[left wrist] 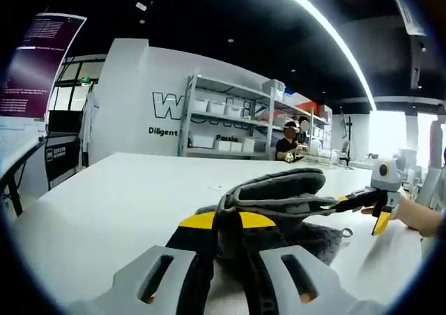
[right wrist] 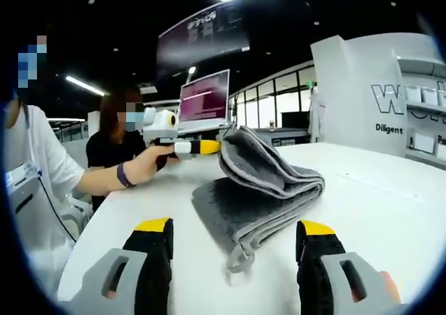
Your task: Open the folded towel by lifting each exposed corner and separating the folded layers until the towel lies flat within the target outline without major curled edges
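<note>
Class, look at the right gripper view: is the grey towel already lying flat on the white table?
No: the towel is folded, its upper layer lifted off the white table.

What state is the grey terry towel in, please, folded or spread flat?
Folded: the grey terry towel lies in stacked layers, its top layer lifted by the left gripper.

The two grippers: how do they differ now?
The left gripper is shut on the top layer of the towel and holds it up; the right gripper is open and empty. The left gripper touches the towel; the right gripper's jaws stand apart from it. Both have black jaws with yellow tips.
</note>
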